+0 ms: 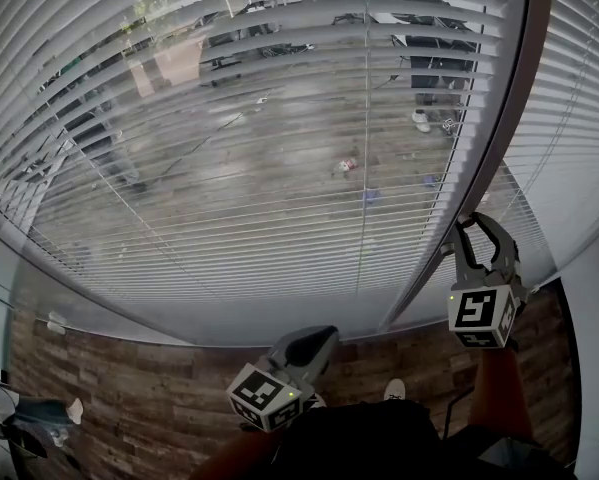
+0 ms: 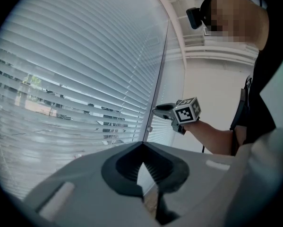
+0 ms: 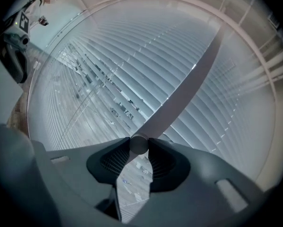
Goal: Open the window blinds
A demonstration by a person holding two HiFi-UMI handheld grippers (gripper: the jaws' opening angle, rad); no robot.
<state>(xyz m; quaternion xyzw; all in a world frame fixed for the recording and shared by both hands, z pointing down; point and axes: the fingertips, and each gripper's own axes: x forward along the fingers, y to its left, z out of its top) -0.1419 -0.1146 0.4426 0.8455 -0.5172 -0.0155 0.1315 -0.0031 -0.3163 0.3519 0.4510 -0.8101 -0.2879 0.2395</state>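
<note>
- The window blinds (image 1: 229, 168) fill the view in front of the person. Their slats are already tilted enough that the ground outside shows through them, so I judge the opening as partly done.
- The right gripper (image 1: 482, 230) is closed on the lower end of the tilt wand (image 3: 188, 79). In the right gripper view the round end of the wand sits between the two pads, close to their tips.
- The left gripper (image 1: 324, 336) is held low and near the body, well apart from the blinds. Its jaws are together and nothing is between them.
- First risk: the pads hold only the very end of the wand. If the gripper rolls quickly, the smooth rod may turn inside the pads or slip out, and the slats will not follow.
- Second risk: a pull to the side or downward, instead of a clean twist, may load the joint at the top of the wand, which is not visible here.
- Third risk: too much twist may carry the slats past the open position and close them the other way.
</note>
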